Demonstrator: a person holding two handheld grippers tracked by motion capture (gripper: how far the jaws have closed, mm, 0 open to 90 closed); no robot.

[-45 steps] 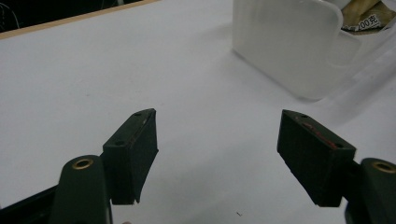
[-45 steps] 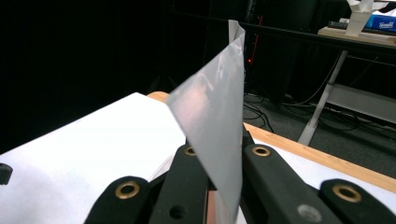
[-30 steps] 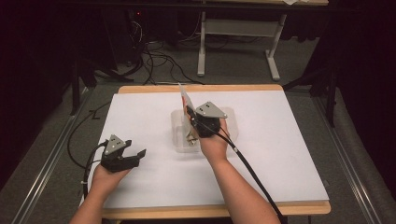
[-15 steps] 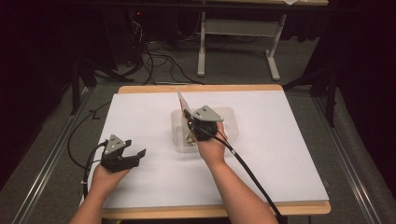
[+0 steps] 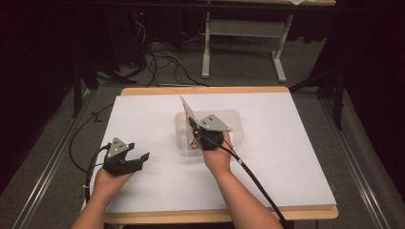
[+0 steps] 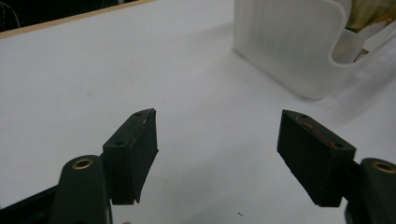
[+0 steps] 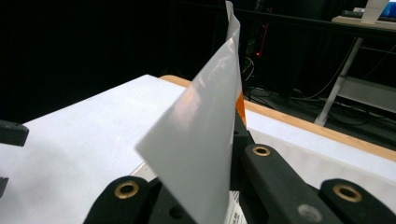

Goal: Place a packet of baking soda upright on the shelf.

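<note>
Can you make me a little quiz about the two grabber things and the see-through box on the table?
1. True or false: the left gripper is holding something.
2. What does the right gripper pinch? A) a cable B) a flat packet C) a spoon
3. Fill in: the right gripper is above the clear ____.

Key: 1 false, its jaws stand apart over the bare white table. 2 B. 3 box.
</note>
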